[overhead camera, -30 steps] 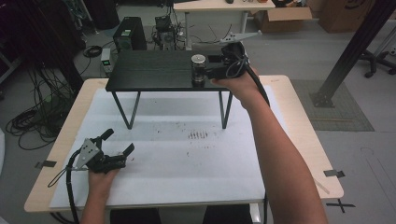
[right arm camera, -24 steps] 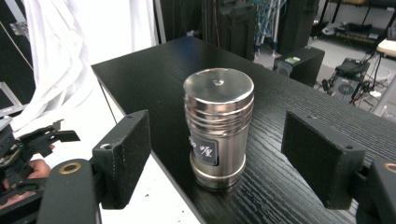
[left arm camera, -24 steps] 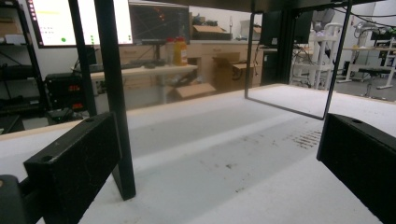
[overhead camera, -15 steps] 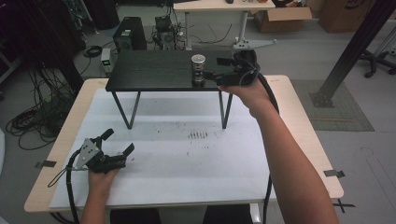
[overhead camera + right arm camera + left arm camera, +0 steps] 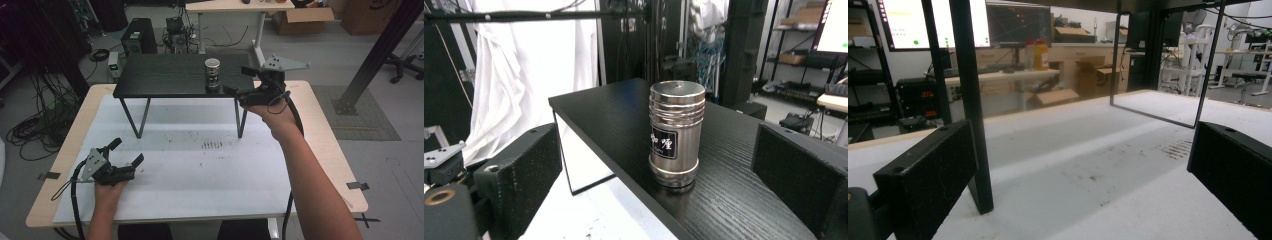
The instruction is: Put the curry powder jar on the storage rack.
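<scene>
Upper centre: we hold our right gripper [image 5: 240, 80] wide open and empty beside the can [image 5: 212, 73], seemingly lined up to grasp; left gripper [image 5: 126, 158], lower left, rests open, empty.

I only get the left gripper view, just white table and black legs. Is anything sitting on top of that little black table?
Observer: Yes, a shiny ridged metal canister with a black label stands upright near the black raised shelf's front edge.
Operator: Is the other claw holding it?
Observer: No. The right gripper is open, with the canister apart from both jaws.
Operator: Where's my claw?
Observer: The left gripper rests open on the white table cover, near the person's side.
</scene>
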